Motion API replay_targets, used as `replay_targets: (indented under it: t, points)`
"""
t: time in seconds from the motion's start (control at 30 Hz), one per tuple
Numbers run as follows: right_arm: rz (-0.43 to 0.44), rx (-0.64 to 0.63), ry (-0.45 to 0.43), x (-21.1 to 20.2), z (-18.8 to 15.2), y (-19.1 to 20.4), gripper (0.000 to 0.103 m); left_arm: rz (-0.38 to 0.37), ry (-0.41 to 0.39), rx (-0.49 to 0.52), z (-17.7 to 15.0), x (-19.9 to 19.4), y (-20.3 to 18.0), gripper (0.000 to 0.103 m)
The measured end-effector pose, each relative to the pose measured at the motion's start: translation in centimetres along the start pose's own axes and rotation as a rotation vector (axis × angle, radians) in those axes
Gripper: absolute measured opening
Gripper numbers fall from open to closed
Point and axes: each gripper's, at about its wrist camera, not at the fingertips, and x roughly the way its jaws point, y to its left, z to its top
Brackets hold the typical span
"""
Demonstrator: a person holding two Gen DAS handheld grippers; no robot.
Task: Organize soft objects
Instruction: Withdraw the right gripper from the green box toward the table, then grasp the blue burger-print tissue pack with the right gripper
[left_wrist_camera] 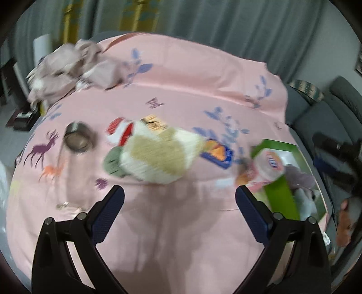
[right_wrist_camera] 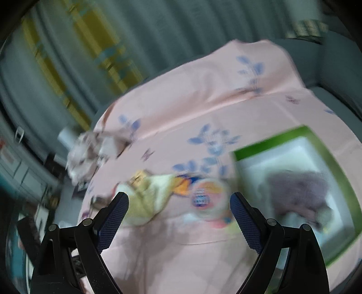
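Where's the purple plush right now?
In the green box on the right side of the pink cloth: the purple plush lies inside it in the right wrist view, with the printed roll just left of the box.

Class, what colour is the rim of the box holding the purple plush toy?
Green rim, white inside; clearest in the right wrist view.

a pink cloth (left_wrist_camera: 181, 74) printed with blue leaves and small deer lay across the table. a round metal cup (left_wrist_camera: 77, 140) sat on it at the left, well apart from a flat blue and orange packet (left_wrist_camera: 218, 152). grey curtains (left_wrist_camera: 226, 20) with a yellow panel hung behind. a dark chair (left_wrist_camera: 339, 106) stood off right.
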Motion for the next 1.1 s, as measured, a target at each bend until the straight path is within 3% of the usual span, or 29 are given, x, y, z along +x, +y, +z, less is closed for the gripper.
replay_targets:
  t: [0.2,0.33,0.37,0.43,0.5,0.57,0.63,0.77,0.93,1.1]
  points:
    - [0.048,-0.031,0.275,7.7,3.9,4.9,0.092,-0.022,0.032,-0.063,-0.2,1.4,2.1,0.098]
    - [-0.073,-0.095,0.397,12.3,5.6,5.8,0.091,-0.099,0.038,-0.09,1.0,3.3,1.1,0.095]
    - [-0.087,-0.112,0.438,13.6,5.8,5.6,0.089,-0.124,0.049,-0.097,1.2,4.1,0.4,0.092]
    - [-0.12,-0.136,0.514,15.6,5.9,5.1,0.076,-0.177,0.082,-0.106,1.8,6.1,-0.8,0.084]
    - [-0.158,-0.173,0.584,17.6,5.8,4.2,0.073,-0.197,0.109,-0.117,2.3,7.8,-1.7,0.077]
    - [-0.16,-0.211,0.651,19.6,5.9,3.3,0.062,-0.205,0.13,-0.136,2.9,9.9,-2.5,0.071]
    - [-0.167,-0.209,0.697,20.9,6.3,2.5,0.053,-0.216,0.152,-0.168,3.4,11.7,-3.0,0.063]
    - [-0.174,-0.265,0.762,23.6,6.5,1.7,0.053,-0.238,0.201,-0.224,3.7,15.0,-3.6,0.049]
    - [-0.164,-0.297,0.812,25.8,6.3,1.4,0.053,-0.228,0.229,-0.243,3.9,17.8,-4.2,0.045]
    - [-0.156,-0.33,0.864,27.0,5.6,0.7,0.053,-0.253,0.256,-0.267,3.8,19.4,-4.4,0.032]
